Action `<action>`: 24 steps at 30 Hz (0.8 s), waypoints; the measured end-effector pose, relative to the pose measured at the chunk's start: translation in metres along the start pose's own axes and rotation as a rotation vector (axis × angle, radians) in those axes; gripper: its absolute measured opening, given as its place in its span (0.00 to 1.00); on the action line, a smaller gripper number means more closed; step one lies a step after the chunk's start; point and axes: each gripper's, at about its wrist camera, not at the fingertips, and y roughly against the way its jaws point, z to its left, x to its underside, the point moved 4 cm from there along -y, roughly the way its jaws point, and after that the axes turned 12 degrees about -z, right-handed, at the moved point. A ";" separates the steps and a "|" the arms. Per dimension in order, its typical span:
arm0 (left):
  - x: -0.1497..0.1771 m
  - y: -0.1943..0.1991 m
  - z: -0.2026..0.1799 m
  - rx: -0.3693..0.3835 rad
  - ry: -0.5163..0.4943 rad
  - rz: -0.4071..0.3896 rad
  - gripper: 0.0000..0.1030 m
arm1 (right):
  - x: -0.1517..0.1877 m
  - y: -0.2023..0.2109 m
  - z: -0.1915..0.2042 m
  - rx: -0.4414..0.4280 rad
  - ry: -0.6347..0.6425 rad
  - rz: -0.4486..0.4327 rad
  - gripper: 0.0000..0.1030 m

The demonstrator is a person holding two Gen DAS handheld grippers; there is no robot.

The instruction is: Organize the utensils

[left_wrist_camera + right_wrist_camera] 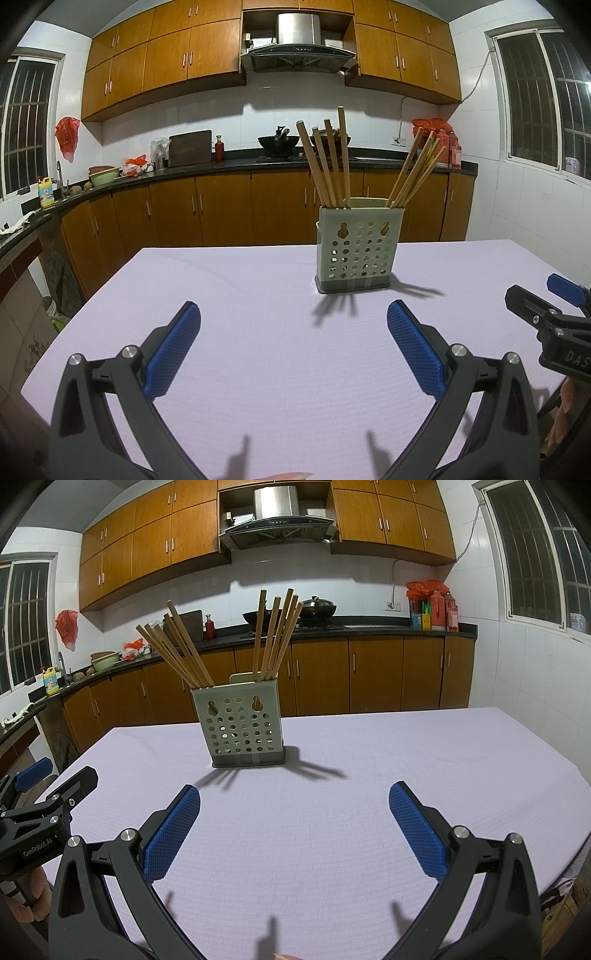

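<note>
A pale green perforated utensil holder stands upright on the lilac tablecloth. Two bunches of wooden chopsticks lean out of it, one bunch at each end. My left gripper hovers open over the cloth, short of the holder, nothing between its blue pads. My right gripper is likewise open and holds nothing, with the holder ahead and to its left. Each gripper shows at the edge of the other's view.
The table's left edge and right edge drop off to the floor. Behind the table runs a dark kitchen counter with woks, bottles and bowls, wooden cabinets below and above. A hand grips the left tool.
</note>
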 end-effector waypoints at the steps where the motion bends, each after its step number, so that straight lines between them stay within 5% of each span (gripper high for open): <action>1: 0.001 -0.001 0.000 -0.001 0.001 0.001 0.96 | 0.001 0.000 0.000 0.000 0.000 0.000 0.98; 24: 0.003 -0.002 -0.001 -0.006 0.003 0.004 0.96 | 0.002 0.001 0.001 0.000 -0.003 0.003 0.98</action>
